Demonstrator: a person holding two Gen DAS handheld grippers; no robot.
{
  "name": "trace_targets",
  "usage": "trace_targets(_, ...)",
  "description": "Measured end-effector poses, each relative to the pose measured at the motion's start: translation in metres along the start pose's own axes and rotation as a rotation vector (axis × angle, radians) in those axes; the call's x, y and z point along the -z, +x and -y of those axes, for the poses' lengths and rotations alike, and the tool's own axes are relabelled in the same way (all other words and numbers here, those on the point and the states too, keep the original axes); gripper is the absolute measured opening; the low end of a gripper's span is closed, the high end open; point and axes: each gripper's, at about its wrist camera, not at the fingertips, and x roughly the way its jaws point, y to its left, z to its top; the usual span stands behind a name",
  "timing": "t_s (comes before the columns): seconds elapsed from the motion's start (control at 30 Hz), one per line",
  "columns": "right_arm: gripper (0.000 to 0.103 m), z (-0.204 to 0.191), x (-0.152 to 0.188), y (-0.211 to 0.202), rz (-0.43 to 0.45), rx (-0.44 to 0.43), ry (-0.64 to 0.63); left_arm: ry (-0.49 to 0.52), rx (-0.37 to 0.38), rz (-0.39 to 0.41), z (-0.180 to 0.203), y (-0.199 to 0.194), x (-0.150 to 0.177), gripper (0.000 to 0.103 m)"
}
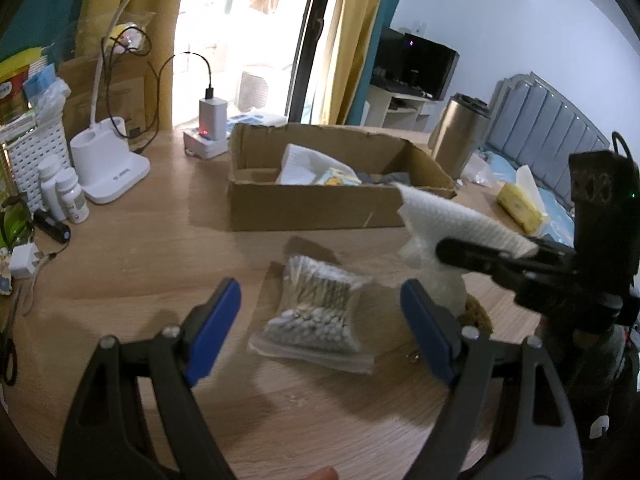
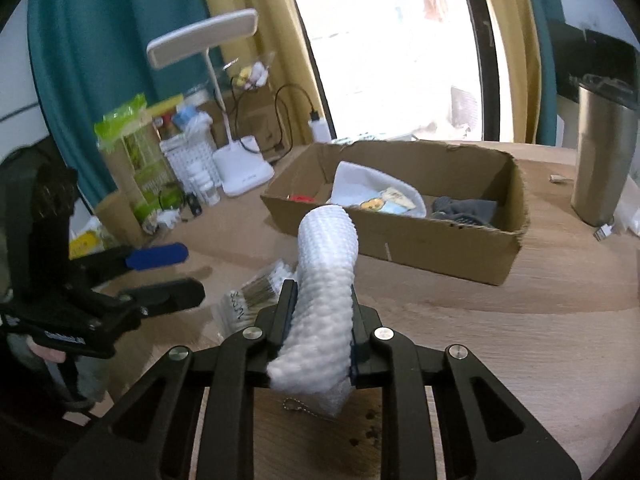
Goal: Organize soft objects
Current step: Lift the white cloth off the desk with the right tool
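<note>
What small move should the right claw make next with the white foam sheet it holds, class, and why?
Probably carry it forward over the cardboard box and let go there. The right claw is shut on the white foam sheet, lifted off the table, and the open box just ahead already holds soft items such as a white cloth.

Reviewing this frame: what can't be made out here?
- Cardboard box floor, left wrist view: near wall hides it.
- Dark cloth in the box, right wrist view: kind unclear.
- Writing on the cotton swab bag, right wrist view: blurred.
- White foam sheet, right wrist view: right tool hides its clamped part.
</note>
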Motion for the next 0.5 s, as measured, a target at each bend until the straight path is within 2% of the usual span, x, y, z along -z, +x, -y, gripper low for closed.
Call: trace_targets(0.5,0.022,0.047,0.018,-0.012,-0.012,0.083,0.081,0.048,0.025,-0.04,0.029,0.022,-0.006,0.083)
